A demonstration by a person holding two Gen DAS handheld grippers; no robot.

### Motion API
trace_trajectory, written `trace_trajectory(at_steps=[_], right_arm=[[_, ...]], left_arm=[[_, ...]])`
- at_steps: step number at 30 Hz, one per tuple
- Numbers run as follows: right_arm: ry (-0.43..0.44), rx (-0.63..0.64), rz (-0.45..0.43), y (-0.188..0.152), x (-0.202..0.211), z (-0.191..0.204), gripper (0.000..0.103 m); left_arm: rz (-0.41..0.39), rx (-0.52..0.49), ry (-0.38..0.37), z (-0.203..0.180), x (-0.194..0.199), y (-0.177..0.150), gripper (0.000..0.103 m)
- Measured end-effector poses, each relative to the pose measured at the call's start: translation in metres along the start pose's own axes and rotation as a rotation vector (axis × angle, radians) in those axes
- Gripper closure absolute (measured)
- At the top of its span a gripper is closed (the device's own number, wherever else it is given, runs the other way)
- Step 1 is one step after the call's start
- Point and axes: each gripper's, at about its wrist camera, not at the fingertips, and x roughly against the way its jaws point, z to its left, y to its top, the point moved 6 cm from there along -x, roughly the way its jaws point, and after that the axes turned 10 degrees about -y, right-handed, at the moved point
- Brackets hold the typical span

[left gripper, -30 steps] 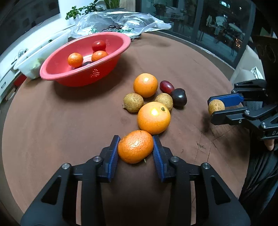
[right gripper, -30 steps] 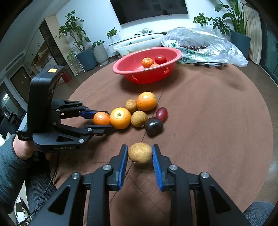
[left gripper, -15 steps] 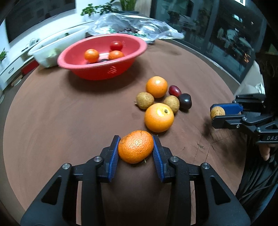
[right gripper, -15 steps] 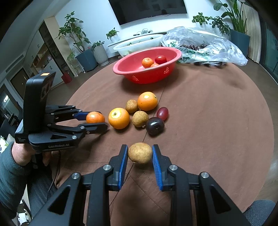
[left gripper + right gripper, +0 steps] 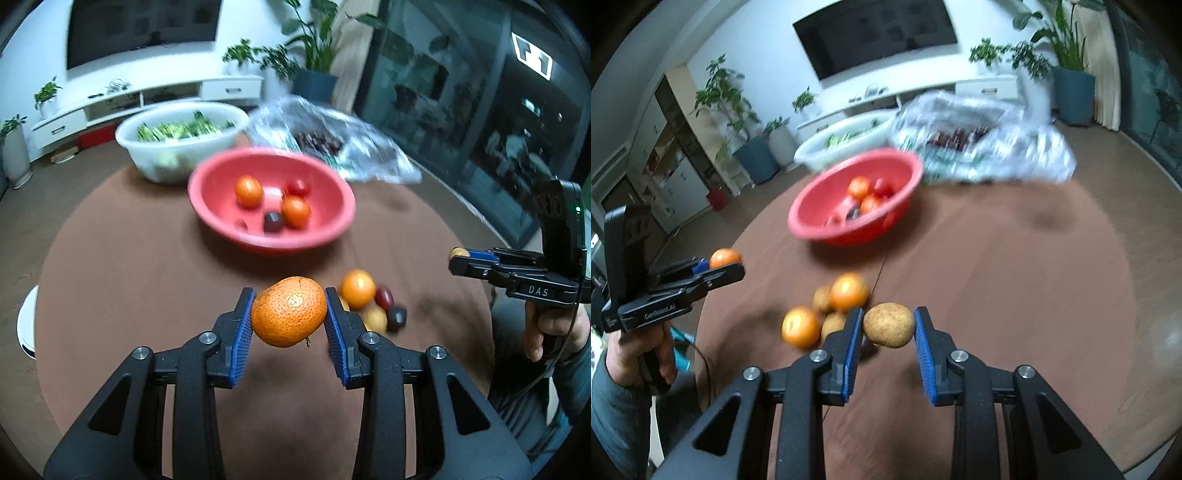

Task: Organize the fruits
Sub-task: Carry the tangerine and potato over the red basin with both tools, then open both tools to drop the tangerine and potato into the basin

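Round brown bench (image 5: 122,258) in a living room, fruit lifted in both tongs

Left tongs (image 5: 289,319) pinch a mandarin (image 5: 289,312) above the bench, short of the red bowl (image 5: 332,236); right tongs (image 5: 888,326) pinch a brown fruit (image 5: 888,325), likewise short of the bowl; loose fruit (image 5: 827,314) lies on the bench nearer than the bowl, which holds several pieces
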Motion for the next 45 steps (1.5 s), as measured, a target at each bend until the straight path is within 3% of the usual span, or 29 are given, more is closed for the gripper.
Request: trace_trajectory(at_steps=[7,13,25,45], right_arm=[[-0.025,0.030,-0.069,0.067,-0.008,0.001,0.072],[-0.022,0.114,-0.063,0.098,-0.041,0.032,0.072],[-0.083,0.262,0.025,0.102,-0.114,0.057,0.072],[-0.132,0.361,0.061,0.096,-0.143,0.065,0.072]], left_arm=[[-0.062,0.038,0.037,0.021,-0.005,0.055,0.069],[-0.023,0.022,0.072,0.032,-0.047,0.085,0.069],[0.085,-0.024,0.106,0.044,-0.130,0.086,0.069],[0.128,-0.058,0.150,0.052,-0.149,0.075,0.067]])
